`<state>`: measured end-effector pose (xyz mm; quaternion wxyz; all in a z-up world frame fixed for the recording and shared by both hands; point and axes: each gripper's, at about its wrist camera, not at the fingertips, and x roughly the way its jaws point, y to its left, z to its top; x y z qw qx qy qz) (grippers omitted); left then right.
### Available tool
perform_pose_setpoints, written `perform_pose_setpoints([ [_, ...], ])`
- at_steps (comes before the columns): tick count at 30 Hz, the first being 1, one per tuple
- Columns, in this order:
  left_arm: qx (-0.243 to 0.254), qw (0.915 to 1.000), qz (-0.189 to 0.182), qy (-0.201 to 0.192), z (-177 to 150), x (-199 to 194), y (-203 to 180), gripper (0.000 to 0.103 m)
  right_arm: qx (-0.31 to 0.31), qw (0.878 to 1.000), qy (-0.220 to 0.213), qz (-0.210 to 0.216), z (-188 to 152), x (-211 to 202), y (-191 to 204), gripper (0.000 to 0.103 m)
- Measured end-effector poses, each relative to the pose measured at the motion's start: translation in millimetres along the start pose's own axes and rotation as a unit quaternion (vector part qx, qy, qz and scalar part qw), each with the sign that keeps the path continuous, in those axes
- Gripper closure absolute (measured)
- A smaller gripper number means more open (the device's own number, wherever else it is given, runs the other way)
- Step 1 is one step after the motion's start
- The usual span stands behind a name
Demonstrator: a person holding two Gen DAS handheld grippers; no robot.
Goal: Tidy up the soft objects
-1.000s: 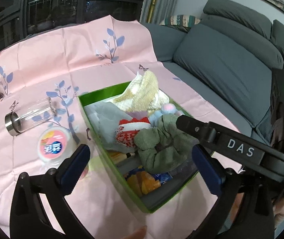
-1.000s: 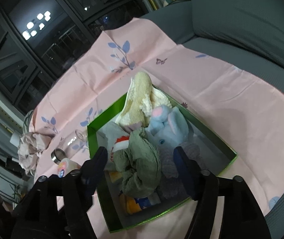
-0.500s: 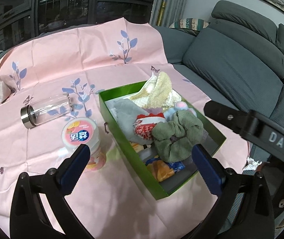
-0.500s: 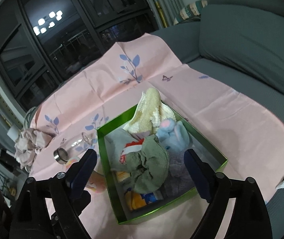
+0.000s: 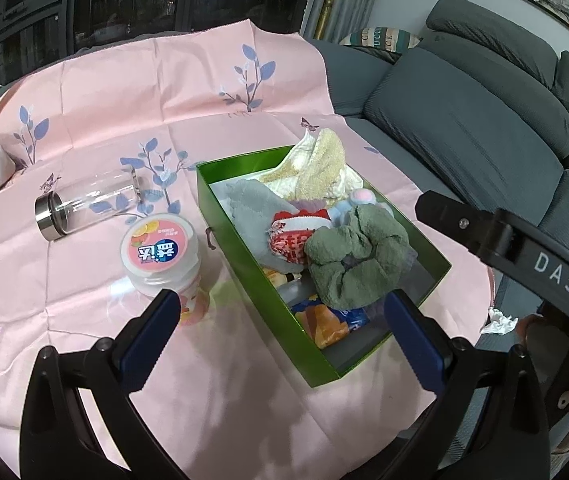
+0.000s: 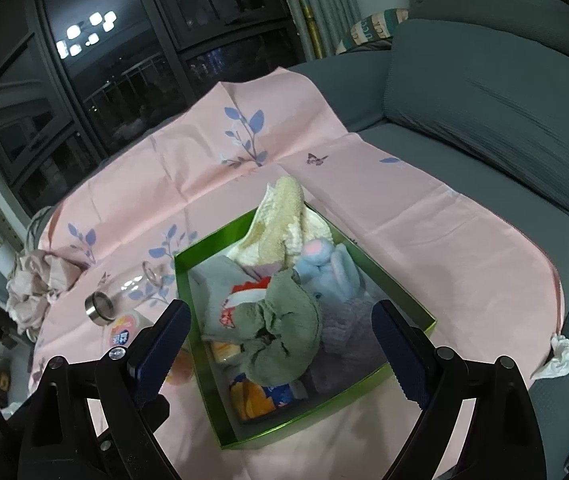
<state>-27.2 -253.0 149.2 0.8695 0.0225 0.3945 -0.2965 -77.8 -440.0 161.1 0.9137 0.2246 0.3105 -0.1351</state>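
Observation:
A green box [image 5: 228, 236] [image 6: 324, 404] sits on a pink leaf-print cloth [image 5: 124, 120]. In it lie a crumpled green cloth [image 5: 358, 264] [image 6: 284, 328], a cream towel [image 5: 320, 168] [image 6: 280, 220], a grey cloth [image 5: 252, 204], a red-and-white soft item [image 5: 292, 236], a blue plush toy [image 6: 332, 268], a purple cloth [image 6: 348, 336] and an orange snack packet [image 5: 324, 320]. My left gripper [image 5: 284, 336] is open and empty, above the cloth in front of the box. My right gripper [image 6: 280, 344] is open and empty, back from the box; its arm [image 5: 524, 256] shows in the left view.
A lidded pink-and-white tub [image 5: 160, 256] stands left of the box. A clear glass bottle [image 5: 84, 204] lies beyond it. A crumpled beige cloth [image 6: 36, 284] lies at the far left. A white tissue [image 6: 564, 356] lies on the grey sofa [image 5: 484, 120].
Both grippers have pulled back and up from the box, so more of the cloth and box shows. The green cloth stays in the box.

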Motion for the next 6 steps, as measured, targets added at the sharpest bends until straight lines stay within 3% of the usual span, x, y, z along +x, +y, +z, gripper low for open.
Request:
perform_pose_setpoints([
  [6, 0.005, 1.0, -0.004, -0.003, -0.5, -2.5, -1.2, 0.001, -0.001, 1.0, 0.0, -0.004, 0.9, -0.3, -0.1, 0.011],
])
